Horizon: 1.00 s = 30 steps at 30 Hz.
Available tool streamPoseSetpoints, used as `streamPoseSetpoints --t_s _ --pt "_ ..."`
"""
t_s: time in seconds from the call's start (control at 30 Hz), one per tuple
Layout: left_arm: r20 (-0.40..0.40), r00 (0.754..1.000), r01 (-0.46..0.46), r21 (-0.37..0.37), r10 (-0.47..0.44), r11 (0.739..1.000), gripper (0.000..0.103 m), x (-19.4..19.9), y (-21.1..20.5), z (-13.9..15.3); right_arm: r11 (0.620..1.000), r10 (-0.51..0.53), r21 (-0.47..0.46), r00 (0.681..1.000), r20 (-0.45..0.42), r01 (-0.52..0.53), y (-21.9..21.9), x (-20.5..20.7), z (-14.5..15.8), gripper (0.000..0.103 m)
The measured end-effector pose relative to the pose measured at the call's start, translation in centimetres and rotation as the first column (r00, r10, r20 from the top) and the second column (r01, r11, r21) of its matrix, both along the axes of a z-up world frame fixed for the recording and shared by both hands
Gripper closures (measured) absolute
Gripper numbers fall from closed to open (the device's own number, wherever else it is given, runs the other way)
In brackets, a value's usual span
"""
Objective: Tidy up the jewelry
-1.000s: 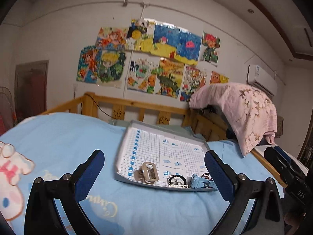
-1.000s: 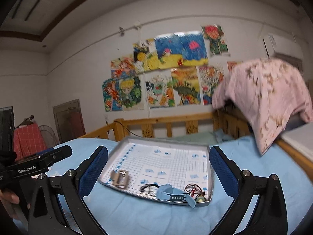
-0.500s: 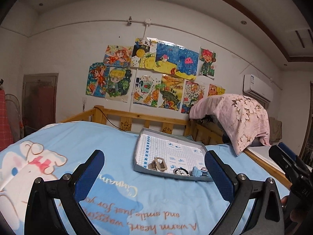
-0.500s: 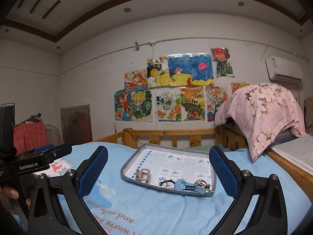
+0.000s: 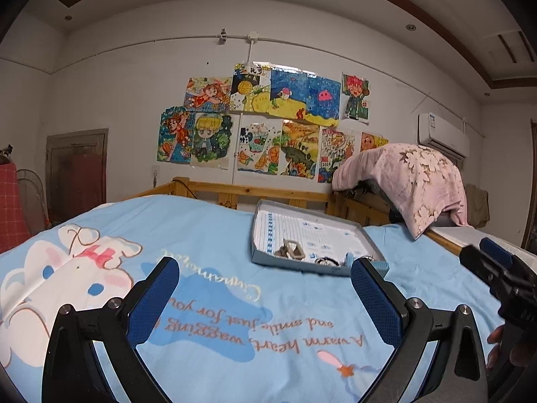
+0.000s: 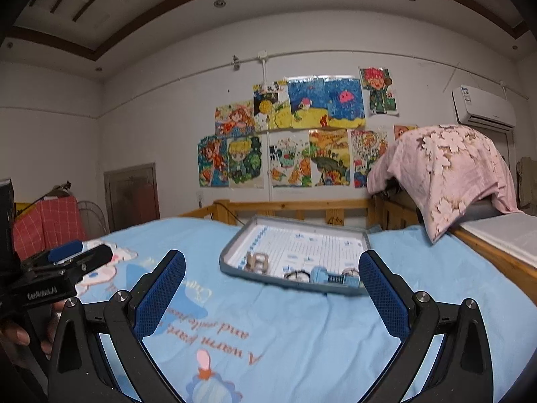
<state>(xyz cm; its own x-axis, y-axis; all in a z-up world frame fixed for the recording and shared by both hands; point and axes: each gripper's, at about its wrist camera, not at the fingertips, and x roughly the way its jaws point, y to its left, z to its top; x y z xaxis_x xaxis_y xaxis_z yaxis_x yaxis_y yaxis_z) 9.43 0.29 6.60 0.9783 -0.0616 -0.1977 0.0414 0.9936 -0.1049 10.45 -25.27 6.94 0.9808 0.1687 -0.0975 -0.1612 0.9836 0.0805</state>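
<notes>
A shallow grey tray (image 5: 258, 235) (image 6: 231, 252) with a grid-paper lining lies on the blue bed sheet. At its near edge lie a metal buckle piece (image 5: 291, 248) (image 6: 257, 262), dark rings (image 5: 325, 261) (image 6: 297, 274) and a light blue band (image 6: 330, 277) (image 5: 381, 264). My left gripper (image 5: 265, 297) is open and empty, well short of the tray. My right gripper (image 6: 272, 294) is open and empty, also short of the tray. Each gripper shows at the edge of the other's view, the right one (image 5: 493, 265) and the left one (image 6: 72, 257).
The blue sheet (image 5: 214, 302) carries a cartoon print and writing. A wooden bed rail (image 6: 302, 206) runs behind the tray. A pink flowered cloth (image 6: 446, 171) hangs over the rail at the right. Drawings cover the wall. A red checked cloth (image 6: 43, 221) and a fan stand at the left.
Both grippers have pulled back and away from the tray, which now looks smaller and farther off. Both stay open and empty.
</notes>
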Motion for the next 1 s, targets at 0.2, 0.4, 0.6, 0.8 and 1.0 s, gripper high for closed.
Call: streamPoseSetpoints --t_s 0.2,0.4,0.6,0.8,1.0 --pt "-0.030 1.000 0.004 0.032 -0.003 0.999 0.000 -0.2 -0.2 -1.5 1.000 -0.008 0.003 0.999 -0.046 0.008 0.0 0.2 -1.8 0.001" --pt "-0.036 0.999 -0.001 0.035 0.002 0.999 0.000 -0.2 -0.2 -1.9 1.000 -0.009 -0.003 0.997 -0.078 0.009 -0.4 1.0 -2.7 0.001" --pt "-0.038 0.999 -0.003 0.033 0.004 0.999 0.000 -0.2 -0.2 -2.0 1.000 -0.011 -0.011 0.995 -0.096 0.010 0.0 1.5 -3.1 0.001" --pt "-0.042 0.999 -0.008 0.025 0.009 1.000 0.000 -0.1 -0.1 -2.4 1.000 -0.013 -0.029 0.996 -0.086 0.011 0.4 1.3 -3.1 0.001" --pt "-0.039 0.999 -0.007 0.026 0.008 1.000 0.000 -0.1 0.0 -2.5 1.000 -0.009 -0.028 0.997 -0.081 0.007 0.6 1.2 -3.0 0.001"
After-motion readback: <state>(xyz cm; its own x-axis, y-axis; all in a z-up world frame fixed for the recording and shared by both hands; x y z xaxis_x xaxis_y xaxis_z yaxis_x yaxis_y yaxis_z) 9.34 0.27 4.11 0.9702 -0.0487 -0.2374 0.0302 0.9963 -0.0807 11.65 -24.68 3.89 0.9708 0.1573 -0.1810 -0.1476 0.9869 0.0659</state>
